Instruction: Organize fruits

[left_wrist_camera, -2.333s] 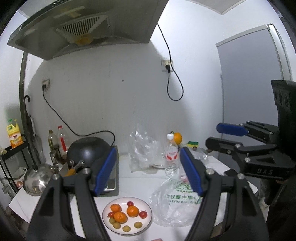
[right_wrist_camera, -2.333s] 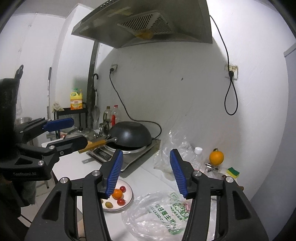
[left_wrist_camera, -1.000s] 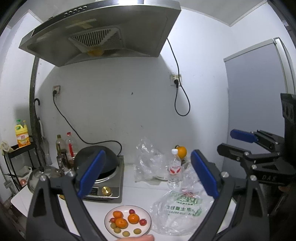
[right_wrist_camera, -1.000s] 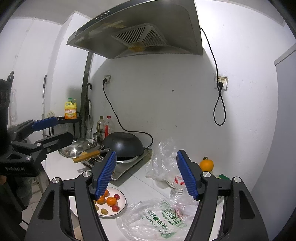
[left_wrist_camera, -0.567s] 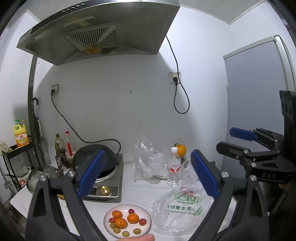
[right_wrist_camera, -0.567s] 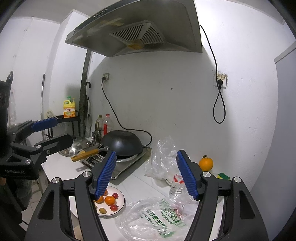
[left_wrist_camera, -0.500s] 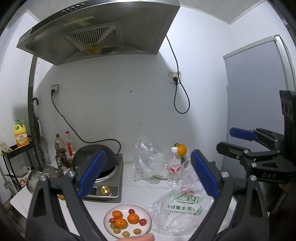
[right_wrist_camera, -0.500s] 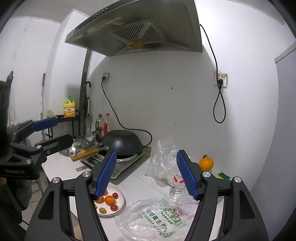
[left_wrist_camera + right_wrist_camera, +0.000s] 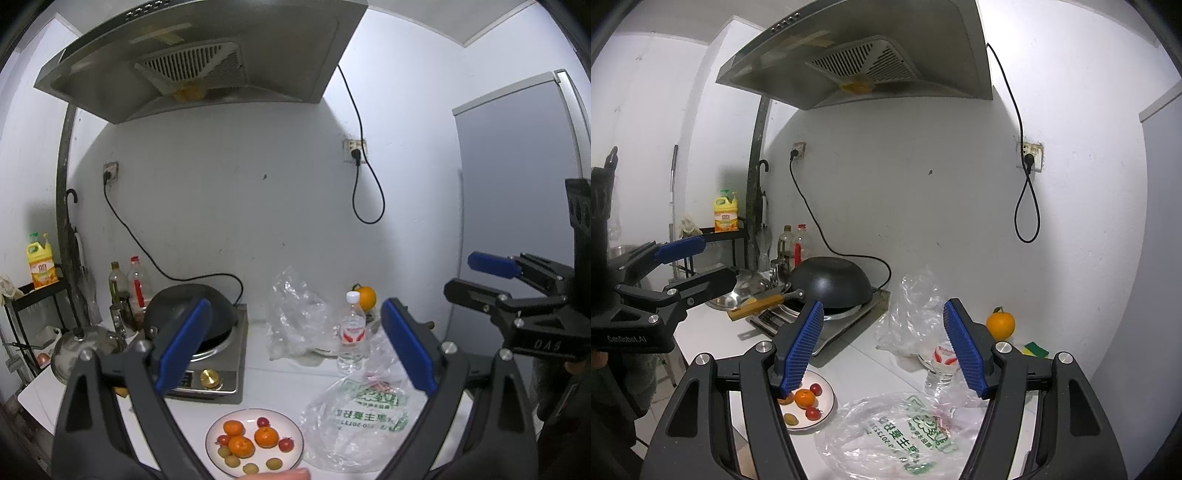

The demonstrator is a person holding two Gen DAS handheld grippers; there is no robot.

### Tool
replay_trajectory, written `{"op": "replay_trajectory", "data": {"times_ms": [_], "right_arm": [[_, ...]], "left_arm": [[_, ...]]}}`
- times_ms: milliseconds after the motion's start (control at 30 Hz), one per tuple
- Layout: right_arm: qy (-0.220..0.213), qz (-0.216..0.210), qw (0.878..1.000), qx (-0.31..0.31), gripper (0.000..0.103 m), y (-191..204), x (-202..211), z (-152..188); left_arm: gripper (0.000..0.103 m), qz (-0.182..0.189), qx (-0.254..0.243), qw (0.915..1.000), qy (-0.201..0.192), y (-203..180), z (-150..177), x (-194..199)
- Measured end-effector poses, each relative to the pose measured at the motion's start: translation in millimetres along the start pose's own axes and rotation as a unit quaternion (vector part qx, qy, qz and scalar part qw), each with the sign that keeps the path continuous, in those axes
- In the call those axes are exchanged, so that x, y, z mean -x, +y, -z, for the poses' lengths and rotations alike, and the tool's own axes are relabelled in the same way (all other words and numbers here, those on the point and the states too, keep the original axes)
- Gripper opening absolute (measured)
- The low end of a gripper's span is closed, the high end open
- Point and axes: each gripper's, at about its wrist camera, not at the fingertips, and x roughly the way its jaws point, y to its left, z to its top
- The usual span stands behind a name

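Fruits: on white plate, near edge of worktop, below both claws.
Left claw: wide apart, empty, high above plate.
Right claw: wide apart, empty; plate low left, printed plastic bag beneath.

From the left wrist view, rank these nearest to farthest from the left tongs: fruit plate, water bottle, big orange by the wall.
Left tongs open, empty.
1. Fruit plate, counter front, just below.
2. Water bottle, mid-counter, right of centre.
3. Big orange, against the back wall behind the bottle.
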Motion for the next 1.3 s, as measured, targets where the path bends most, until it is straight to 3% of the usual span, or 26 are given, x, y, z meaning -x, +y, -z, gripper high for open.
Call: {"op": "replay_trajectory", "data": {"times_ms": [1300], "right_arm": [[-0.006, -0.01, 1.0, -0.002, 0.071, -9.0, -4.4, -4.3]], "left_arm": [[0.094, -0.007, 0.004, 1.0, -0.003, 0.9, 0.2, 2.0]]}}
